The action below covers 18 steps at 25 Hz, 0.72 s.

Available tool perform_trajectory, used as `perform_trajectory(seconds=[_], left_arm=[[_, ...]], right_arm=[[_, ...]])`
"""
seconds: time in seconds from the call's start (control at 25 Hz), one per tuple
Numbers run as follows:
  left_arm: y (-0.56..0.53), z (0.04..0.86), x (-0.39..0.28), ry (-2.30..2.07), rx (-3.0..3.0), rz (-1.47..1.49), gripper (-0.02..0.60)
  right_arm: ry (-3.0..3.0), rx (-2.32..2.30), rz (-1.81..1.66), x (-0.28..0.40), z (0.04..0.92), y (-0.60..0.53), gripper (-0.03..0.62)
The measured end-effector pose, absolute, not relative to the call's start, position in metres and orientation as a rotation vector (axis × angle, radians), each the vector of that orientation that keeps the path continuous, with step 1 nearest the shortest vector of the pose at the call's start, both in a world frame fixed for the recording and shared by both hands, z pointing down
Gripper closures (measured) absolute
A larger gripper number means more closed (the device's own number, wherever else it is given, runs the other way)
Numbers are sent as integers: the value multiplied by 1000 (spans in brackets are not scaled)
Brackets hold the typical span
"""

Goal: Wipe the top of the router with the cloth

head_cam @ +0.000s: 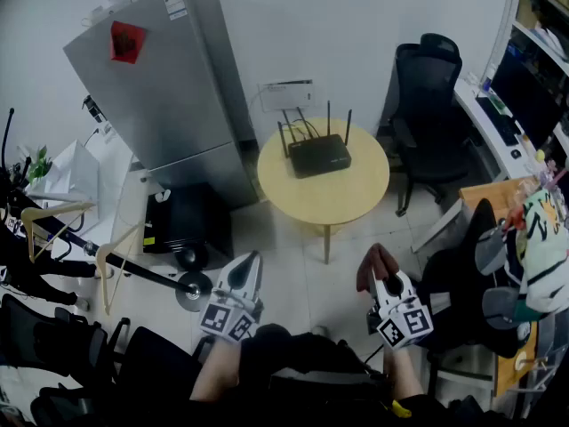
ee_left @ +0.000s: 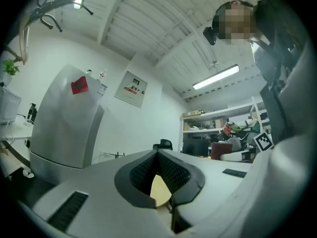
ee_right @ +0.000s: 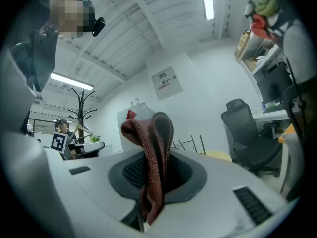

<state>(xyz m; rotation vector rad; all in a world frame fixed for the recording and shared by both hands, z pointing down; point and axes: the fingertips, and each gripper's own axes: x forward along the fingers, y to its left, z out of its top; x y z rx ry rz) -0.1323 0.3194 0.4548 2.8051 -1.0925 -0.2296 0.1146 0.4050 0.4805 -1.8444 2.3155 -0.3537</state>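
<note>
In the head view the black router, with several antennas standing up, lies on the far side of a round yellow table. Both grippers hang low in front of the table, well short of it. My right gripper is shut on a dark red cloth; in the right gripper view that cloth sticks up folded between the jaws of the right gripper. My left gripper has its jaws together and holds nothing. In the left gripper view a patch of the table shows below the left gripper's tips.
A grey fridge stands left of the table with a black box on the floor before it. A black office chair is at the table's right. A desk with a monitor lines the right wall. A coat stand's base lies beside my left gripper.
</note>
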Motion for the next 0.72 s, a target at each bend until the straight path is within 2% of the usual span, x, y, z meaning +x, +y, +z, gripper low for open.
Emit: perform_trajectory(seconds=[0.2,0.48,0.72], left_arm=[[310,449,-112,-1078,2821,-219,583],[273,455,-99,-1032,2815,-223,583],[198,457,-100,-1016,2819,-256,583]], right_arm=[[2263,-1848,-361,145,481,395,534],[2320,-1825,-354,141,481,354,534],[2330,-1879,-306,144,469,293,533]])
